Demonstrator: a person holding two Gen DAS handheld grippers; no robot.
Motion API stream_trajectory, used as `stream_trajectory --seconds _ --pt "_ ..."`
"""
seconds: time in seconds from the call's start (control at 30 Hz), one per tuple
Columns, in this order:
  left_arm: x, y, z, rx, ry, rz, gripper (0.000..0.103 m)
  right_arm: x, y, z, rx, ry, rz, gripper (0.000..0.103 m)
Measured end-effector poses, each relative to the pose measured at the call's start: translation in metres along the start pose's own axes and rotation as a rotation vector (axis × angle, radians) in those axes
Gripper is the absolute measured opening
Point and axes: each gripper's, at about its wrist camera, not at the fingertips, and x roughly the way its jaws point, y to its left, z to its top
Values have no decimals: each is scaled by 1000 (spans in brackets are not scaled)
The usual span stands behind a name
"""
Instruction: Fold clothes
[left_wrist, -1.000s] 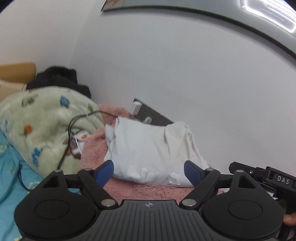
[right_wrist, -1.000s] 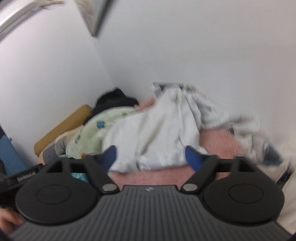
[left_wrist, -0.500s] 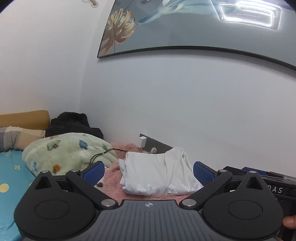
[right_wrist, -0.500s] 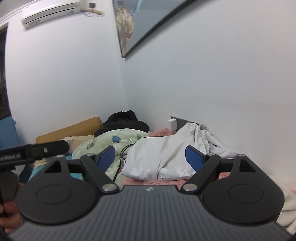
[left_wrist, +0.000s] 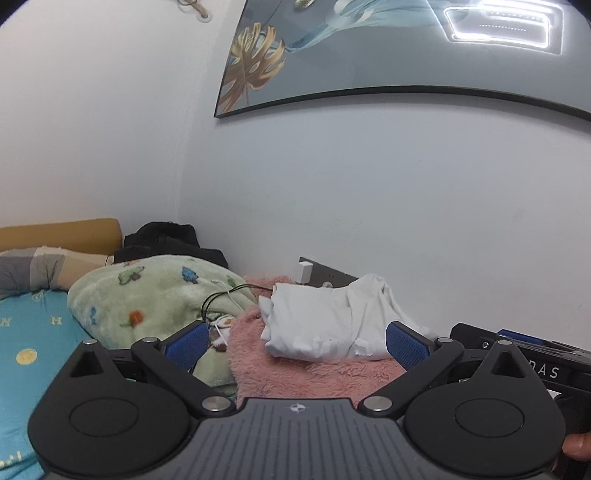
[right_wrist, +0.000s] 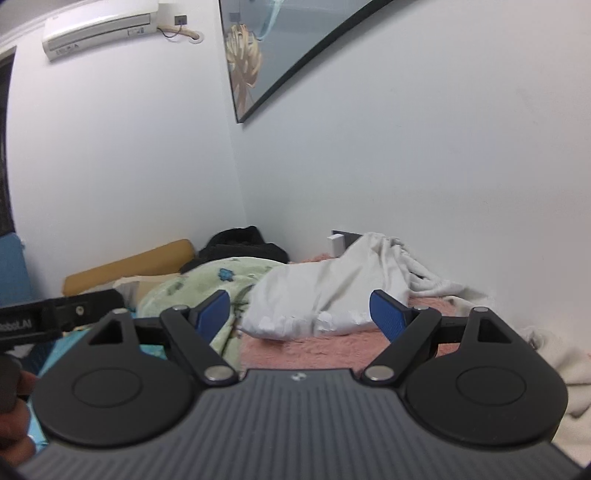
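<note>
Far left in the left wrist view there's a bed with a teal sheet (left_wrist: 26, 332) and a grey-and-beige pillow (left_wrist: 33, 269) up by the tan headboard (left_wrist: 62, 232). Next over is a green fleece blanket (left_wrist: 147, 295) with little cartoon prints, a black garment (left_wrist: 166, 240) bunched in the corner behind it, and a black cable (left_wrist: 221, 299) looping across the blanket's edge. Then comes the pink fuzzy blanket (left_wrist: 314, 373), and sitting on it is the folded white garment (left_wrist: 332, 321), pushed up against the wall near a white plug (left_wrist: 304, 271).

The left gripper (left_wrist: 295, 341) has its jaws spread wide with nothing between them; they have just been opening, and the garment lies beyond the tips, not touching. On the right edge you can see part of the other gripper's body.

In the right wrist view the right gripper (right_wrist: 297, 314) is also spread apart and empty, with the same white garment (right_wrist: 325, 288) lying ahead of its blue pads (right_wrist: 386, 312). More pale fabric (right_wrist: 443, 284) trails off to the right along the wall.
</note>
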Motion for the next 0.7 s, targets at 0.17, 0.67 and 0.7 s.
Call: stream_trajectory --seconds 0.17,0.67,0.7 --pt "2 6 -10 -12 -8 20 103 2 5 -9 -47 -12 -18 84" --pt "-3 5 -12 6 -12 50 103 10 14 -12 -95 12 -14 84" --pt "-3 5 -12 4 -14 49 103 10 14 -12 -98 10 -16 84"
